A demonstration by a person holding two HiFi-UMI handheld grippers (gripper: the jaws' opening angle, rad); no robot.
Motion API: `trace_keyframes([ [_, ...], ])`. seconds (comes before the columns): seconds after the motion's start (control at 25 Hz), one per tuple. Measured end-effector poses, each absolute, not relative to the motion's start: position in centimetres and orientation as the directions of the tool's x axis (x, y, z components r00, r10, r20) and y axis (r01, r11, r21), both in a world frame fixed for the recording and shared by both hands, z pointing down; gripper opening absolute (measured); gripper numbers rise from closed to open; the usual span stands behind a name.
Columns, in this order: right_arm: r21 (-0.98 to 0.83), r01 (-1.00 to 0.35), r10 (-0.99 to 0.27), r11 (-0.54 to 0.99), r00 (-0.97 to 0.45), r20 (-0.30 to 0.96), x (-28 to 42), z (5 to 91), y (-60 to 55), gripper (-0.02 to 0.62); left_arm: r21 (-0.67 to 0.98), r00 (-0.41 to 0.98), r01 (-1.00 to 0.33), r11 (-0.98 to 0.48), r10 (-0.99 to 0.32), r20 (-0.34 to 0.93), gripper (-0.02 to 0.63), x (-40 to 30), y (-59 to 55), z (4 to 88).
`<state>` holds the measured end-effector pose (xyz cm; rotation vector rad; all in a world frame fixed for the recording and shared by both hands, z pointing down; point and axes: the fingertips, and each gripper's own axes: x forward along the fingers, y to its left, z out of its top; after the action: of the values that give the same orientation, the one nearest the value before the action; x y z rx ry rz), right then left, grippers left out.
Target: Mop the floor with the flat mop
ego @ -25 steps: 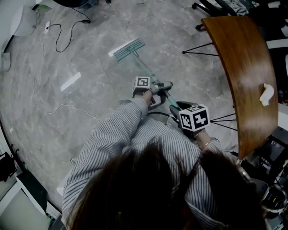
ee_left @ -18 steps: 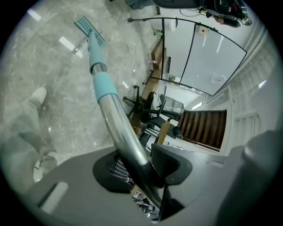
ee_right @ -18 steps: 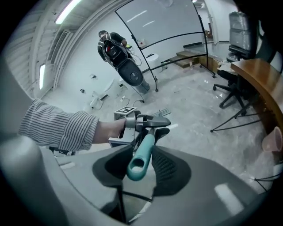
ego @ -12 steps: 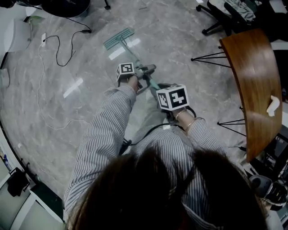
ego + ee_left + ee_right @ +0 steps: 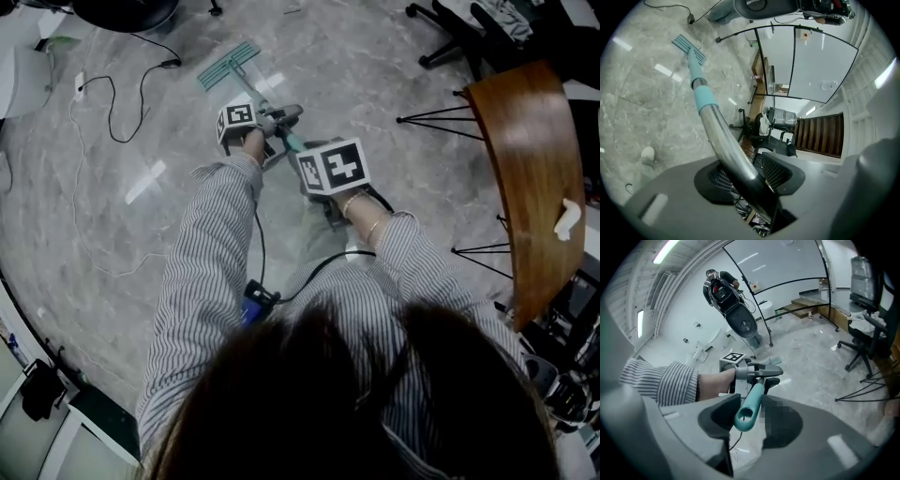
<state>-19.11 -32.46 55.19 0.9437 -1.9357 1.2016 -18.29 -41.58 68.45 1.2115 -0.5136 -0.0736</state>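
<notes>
Above grey floor (image 5: 112, 234), pinching flat mop (image 5: 228, 64) pole with left hand-held gripper (image 5: 745, 180), teal handle end with right hand-held gripper (image 5: 749, 417).

A grey marble-look floor (image 5: 403, 197) spreads through the room, glossy enough to throw back pale bars of light (image 5: 145, 181). At the right stands a curved wooden table (image 5: 525, 150) on thin black wire legs (image 5: 427, 120), with a small white object (image 5: 565, 217) lying on its top. A black office chair (image 5: 450, 42) sits beyond it, and a black cable (image 5: 169, 65) snakes over the floor at the left. A black-framed glass partition (image 5: 820, 61) arcs before white walls (image 5: 684, 301), near wooden stairs (image 5: 819, 136), under a ceiling strip light (image 5: 665, 251).
</notes>
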Motion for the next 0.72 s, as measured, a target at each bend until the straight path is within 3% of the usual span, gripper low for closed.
trace_keyframes([
  [0.72, -0.411, -0.833, -0.228, 0.369, -0.510, 0.829, -16.9, 55.7, -30.8, 0.135, 0.909, 0.863, -0.205, 0.364, -0.371, 0.343, 0.166, -16.3, -40.2, 68.9],
])
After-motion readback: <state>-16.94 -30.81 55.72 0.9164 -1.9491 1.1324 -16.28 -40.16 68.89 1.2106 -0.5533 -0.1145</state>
